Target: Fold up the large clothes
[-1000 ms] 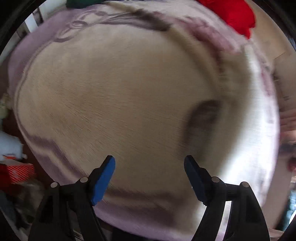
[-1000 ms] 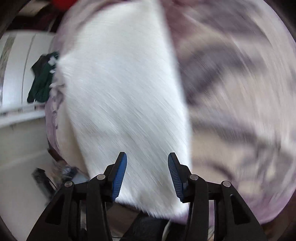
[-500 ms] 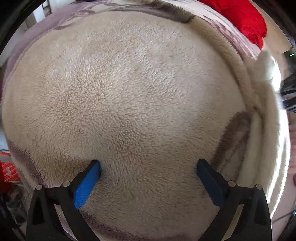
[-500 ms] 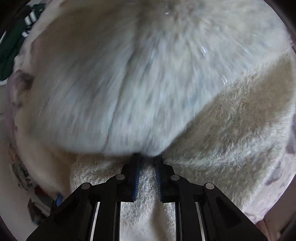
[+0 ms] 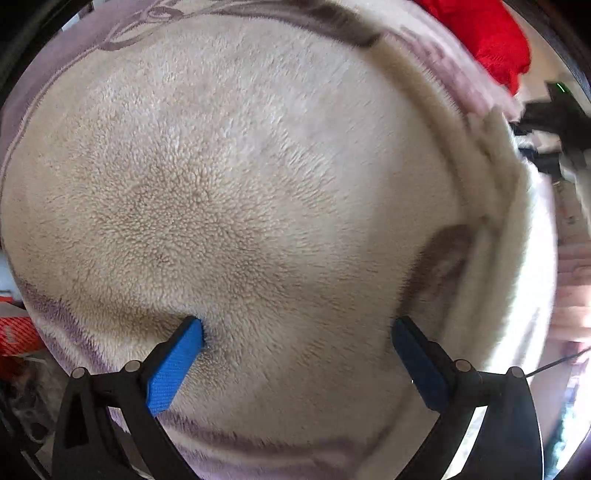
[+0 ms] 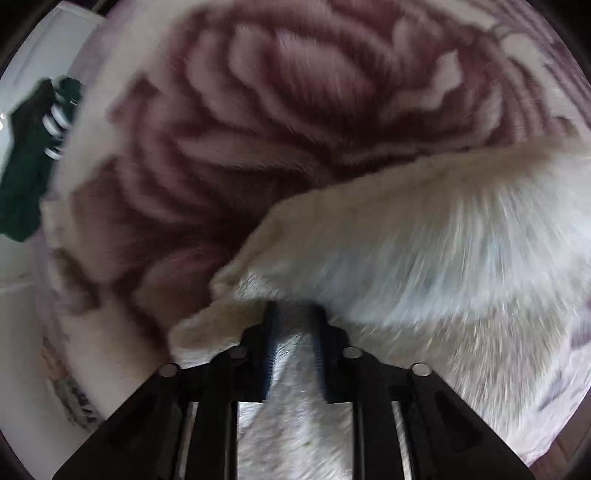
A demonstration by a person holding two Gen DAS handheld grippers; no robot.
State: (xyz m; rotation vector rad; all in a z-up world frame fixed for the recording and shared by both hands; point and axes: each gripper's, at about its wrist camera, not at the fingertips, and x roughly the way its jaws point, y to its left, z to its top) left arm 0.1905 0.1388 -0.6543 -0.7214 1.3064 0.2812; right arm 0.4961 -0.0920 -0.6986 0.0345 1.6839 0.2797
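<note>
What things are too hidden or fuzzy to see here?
- Left wrist view: the dark object at the right edge is blurred and cut off.
- Right wrist view: the right hand-held gripper has its fingertips buried in the fleece garment, itself motion-blurred.
- Neither view shows the garment's full shape.

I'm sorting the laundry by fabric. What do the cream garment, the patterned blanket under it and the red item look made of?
The cream garment looks like sherpa-type fleece: matte, with a dense nubby curled pile. The patterned blanket seems to be plush fleece: soft, brushed, fuzzy-edged mauve petals, though blur hides detail. The red item is smooth matte cloth; its fibre is unclear.
</note>
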